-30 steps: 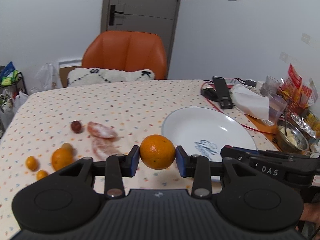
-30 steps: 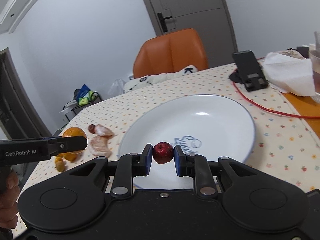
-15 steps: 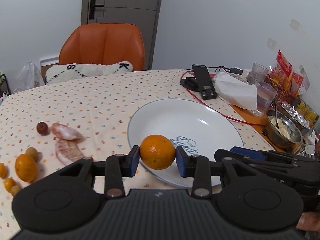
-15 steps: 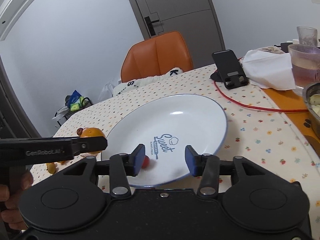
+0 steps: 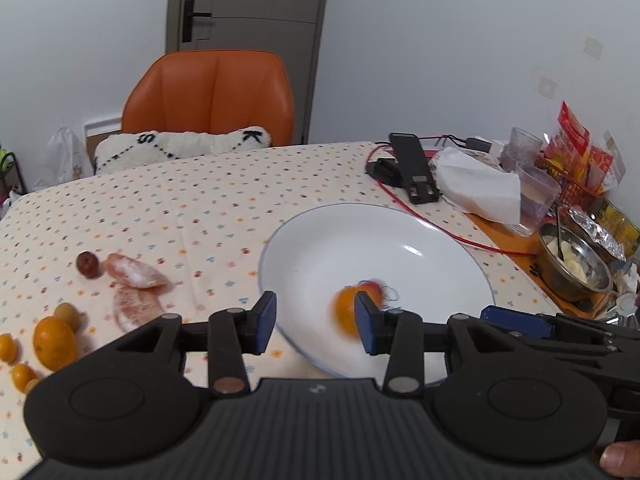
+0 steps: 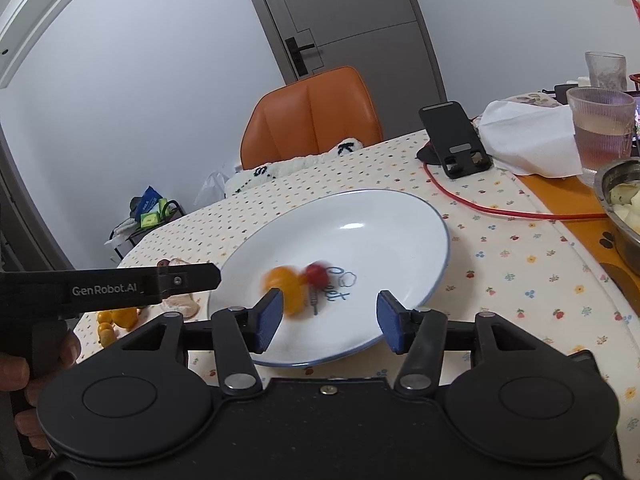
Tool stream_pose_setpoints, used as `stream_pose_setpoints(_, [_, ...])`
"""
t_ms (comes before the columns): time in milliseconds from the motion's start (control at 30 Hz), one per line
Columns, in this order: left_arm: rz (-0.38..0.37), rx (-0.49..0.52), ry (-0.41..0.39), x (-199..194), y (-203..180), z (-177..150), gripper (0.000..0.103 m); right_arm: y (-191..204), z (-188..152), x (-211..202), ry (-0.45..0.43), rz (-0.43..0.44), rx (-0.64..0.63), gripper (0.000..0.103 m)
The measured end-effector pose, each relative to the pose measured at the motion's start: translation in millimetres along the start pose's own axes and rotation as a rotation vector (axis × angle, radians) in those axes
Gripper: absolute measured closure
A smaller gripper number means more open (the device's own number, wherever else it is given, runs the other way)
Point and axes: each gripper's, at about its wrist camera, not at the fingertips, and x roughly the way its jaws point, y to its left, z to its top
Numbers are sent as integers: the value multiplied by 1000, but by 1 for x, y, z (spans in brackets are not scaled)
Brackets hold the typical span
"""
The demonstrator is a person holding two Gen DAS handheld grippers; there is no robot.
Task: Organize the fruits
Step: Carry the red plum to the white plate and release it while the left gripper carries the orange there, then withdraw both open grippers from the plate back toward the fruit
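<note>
Left wrist view: counter (image 5: 200, 208), white plate (image 5: 320, 248) holding blurred orange (image 5: 345, 312) touching small red fruit (image 6: 316, 273). Left gripper (image 5: 316, 322) spread apart, empty; right gripper (image 6: 328, 322) likewise wide, empty, over plate's near rim.

Both wrist views look forward, low and close over the worktop, sharing the white plate (image 5: 460, 248) (image 6: 400, 216) (mid-frame)

Our right gripper (image 6: 327, 319) hangs with jaws spread wide over the near rim of the white plate (image 6: 400, 220), where a blurred orange (image 6: 285, 282) sits beside a small red fruit (image 6: 317, 273) (both smeared). The left gripper (image 6: 120, 286) juts in alongside.
</note>
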Motion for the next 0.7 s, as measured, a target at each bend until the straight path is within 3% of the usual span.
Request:
stream_pose_setpoints(133, [16, -26, -3, -10, 12, -1, 55, 9, 1, 2, -7, 3, -12, 40])
stream_pose_setpoints(400, [66, -61, -60, -36, 34, -2, 22, 28, 1, 5, -16, 12, -29, 24])
stream_pose_setpoints(500, [63, -67, -73, -45, 42, -3, 16, 34, 2, 4, -23, 23, -33, 17])
stream_pose_setpoints(700, [103, -94, -79, -58, 56, -8, 13, 48, 1, 7, -26, 13, -54, 8])
